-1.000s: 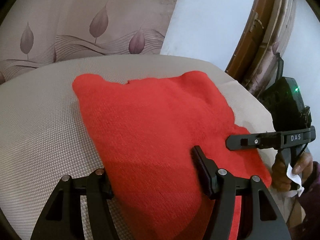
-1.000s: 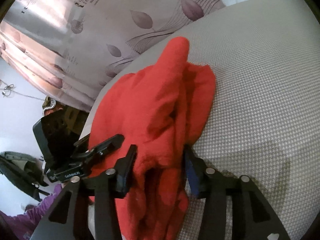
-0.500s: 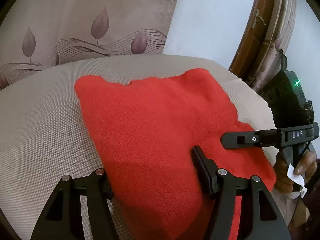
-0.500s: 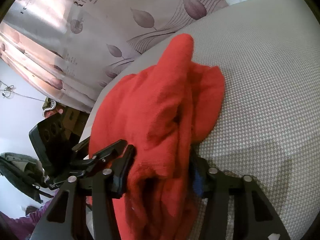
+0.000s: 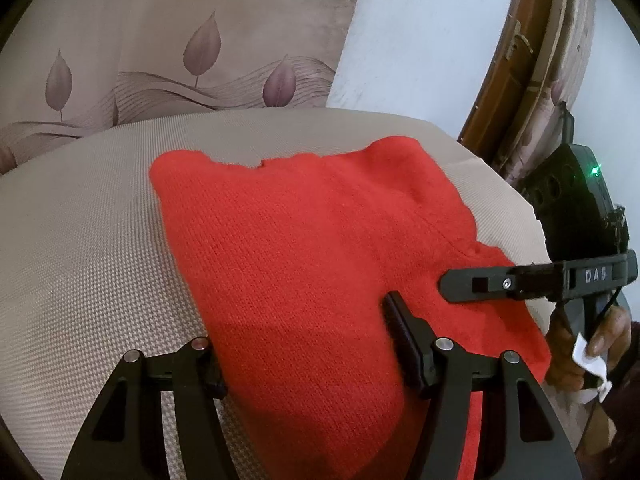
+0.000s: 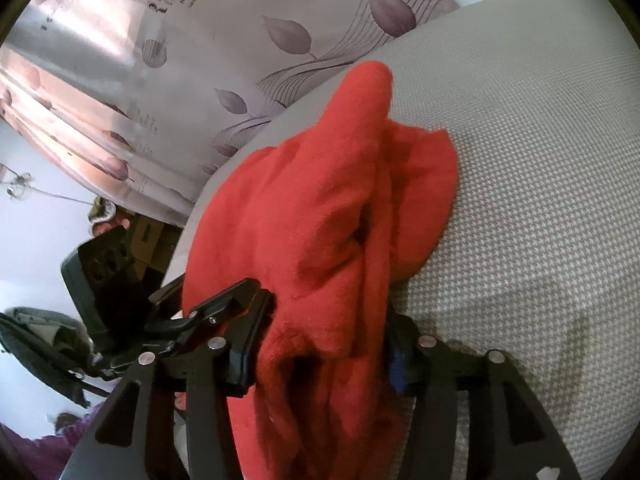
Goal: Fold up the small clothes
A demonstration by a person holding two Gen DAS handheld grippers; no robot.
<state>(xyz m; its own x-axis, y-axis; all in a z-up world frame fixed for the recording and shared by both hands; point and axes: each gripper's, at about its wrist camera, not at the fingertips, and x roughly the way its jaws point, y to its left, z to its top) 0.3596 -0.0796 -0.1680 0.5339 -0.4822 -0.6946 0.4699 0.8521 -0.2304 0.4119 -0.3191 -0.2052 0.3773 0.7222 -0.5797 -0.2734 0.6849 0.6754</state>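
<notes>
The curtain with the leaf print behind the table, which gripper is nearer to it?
Hard to tell; neither is close. The left gripper and the right gripper both sit at the near edge of the red sweater, and the curtain hangs beyond the table.

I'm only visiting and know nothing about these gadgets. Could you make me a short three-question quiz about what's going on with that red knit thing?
1. True or false: the red knit garment lies on a beige woven cushion.
2. Which gripper has bunched cloth between its fingers: A left gripper, B right gripper?
3. Fill in: the curtain behind has a ____ pattern.

Key: 1 true; 2 B, though the left also straddles a flat edge; 3 leaf.
</notes>
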